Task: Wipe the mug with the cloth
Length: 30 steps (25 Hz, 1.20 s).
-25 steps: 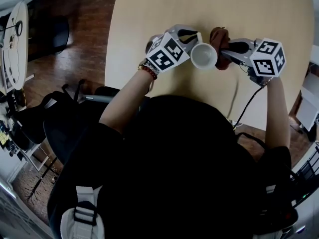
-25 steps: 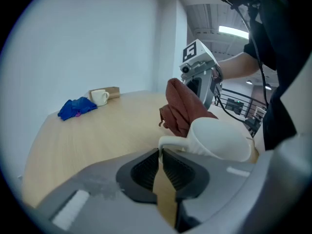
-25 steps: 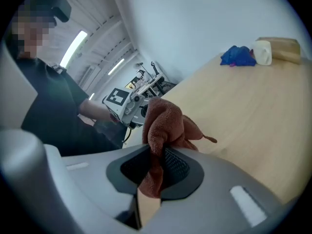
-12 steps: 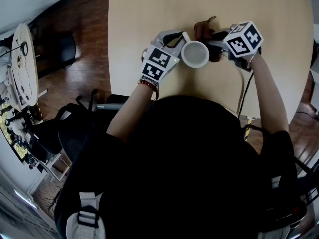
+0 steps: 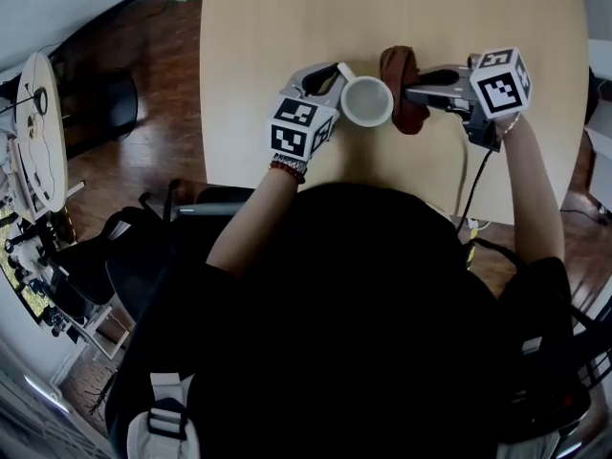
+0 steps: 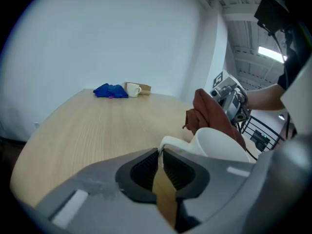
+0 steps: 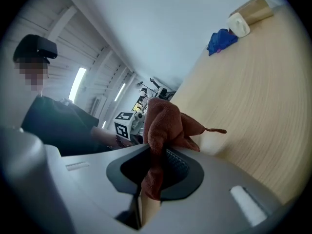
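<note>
A white mug (image 5: 367,101) is held above the table's near edge, its mouth facing up in the head view. My left gripper (image 5: 337,71) is shut on the mug's handle (image 6: 171,141), which runs between its black pads. A brown cloth (image 5: 402,86) hangs bunched against the mug's right side. My right gripper (image 5: 413,94) is shut on the cloth (image 7: 163,130), which sticks up out of its closed jaws. In the left gripper view the cloth (image 6: 214,118) rests behind the mug (image 6: 219,145).
The round wooden table (image 5: 287,27) spreads out ahead. At its far side lie a blue cloth (image 6: 110,90), a second white mug (image 6: 132,88) and a brown box (image 6: 142,88). A cable (image 5: 470,185) hangs from the right gripper. Dark floor (image 5: 134,94) and office chairs lie to the left.
The right gripper has carried the cloth from the mug's far side round to its right side. The mug and the left gripper have shifted slightly left and farther onto the table.
</note>
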Each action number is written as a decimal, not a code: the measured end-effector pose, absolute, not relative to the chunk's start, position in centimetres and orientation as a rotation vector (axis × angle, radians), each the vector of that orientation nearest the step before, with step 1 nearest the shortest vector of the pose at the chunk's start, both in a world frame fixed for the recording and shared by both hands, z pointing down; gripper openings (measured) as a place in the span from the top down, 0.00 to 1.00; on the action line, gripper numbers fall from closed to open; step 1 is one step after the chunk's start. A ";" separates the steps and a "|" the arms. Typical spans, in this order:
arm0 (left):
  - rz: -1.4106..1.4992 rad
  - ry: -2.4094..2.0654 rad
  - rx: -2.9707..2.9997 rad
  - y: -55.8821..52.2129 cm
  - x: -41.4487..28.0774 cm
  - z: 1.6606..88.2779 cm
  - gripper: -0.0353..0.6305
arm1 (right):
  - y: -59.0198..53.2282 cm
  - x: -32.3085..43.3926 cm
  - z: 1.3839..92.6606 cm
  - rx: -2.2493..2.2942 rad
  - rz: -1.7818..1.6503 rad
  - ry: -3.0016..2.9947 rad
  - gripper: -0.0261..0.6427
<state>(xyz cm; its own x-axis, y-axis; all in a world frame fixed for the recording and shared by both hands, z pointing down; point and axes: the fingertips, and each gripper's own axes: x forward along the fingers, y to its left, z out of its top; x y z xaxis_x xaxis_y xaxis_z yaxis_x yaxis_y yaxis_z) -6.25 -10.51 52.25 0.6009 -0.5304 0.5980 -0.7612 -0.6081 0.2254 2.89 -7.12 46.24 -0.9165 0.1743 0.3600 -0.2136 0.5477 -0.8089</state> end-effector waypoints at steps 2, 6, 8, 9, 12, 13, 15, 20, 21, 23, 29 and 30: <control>0.650 -1.060 2.337 -10.6 -6.3 52.3 0.89 | -7.0 2.8 46.3 0.052 1.366 -2.380 0.88; 0.658 -1.082 2.324 -10.5 -6.4 52.3 0.89 | -7.5 2.4 47.4 0.133 1.423 -2.366 0.88; 0.651 -1.080 2.323 -10.5 -6.4 52.3 0.89 | -7.6 2.5 48.7 0.176 1.433 -2.329 0.88; 0.649 -1.079 2.323 -10.5 -6.3 52.3 0.89 | -7.5 2.5 49.6 0.192 1.448 -2.301 0.88; 0.647 -1.079 2.322 -10.5 -6.3 52.3 0.89 | -7.4 2.3 51.7 0.235 1.461 -2.241 0.88; 0.644 -1.078 2.322 -10.5 -6.3 52.4 0.89 | -7.5 2.3 52.5 0.270 1.471 -2.210 0.88; 0.638 -1.074 2.323 -10.6 -6.4 52.5 0.89 | -7.6 2.4 53.6 0.341 1.502 -2.156 0.88; 0.633 -1.075 2.328 -10.9 -6.1 52.6 0.89 | -8.1 2.7 53.9 0.440 1.563 -2.104 0.88; 0.632 -1.076 2.327 -10.8 -6.0 52.7 0.89 | -8.0 2.7 53.6 0.438 1.560 -2.118 0.88; 0.630 -1.079 2.325 -10.5 -6.1 52.8 0.89 | -7.6 2.6 52.8 0.446 1.563 -2.133 0.88; 0.625 -1.107 2.308 -10.6 -6.4 53.0 0.89 | -6.4 3.2 47.9 0.469 1.769 -2.165 0.88; 0.624 -1.105 2.308 -10.6 -6.3 53.0 0.89 | -6.2 4.1 48.3 0.519 1.725 -2.139 0.88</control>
<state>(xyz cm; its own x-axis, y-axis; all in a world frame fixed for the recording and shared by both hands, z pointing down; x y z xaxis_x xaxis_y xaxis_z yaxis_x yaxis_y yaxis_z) -6.33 -10.55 52.99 0.5649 -0.5739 0.5929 -0.8041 -0.5440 0.2396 4.06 -6.20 48.27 -0.8741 -0.0667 0.4811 -0.4843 0.1947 -0.8529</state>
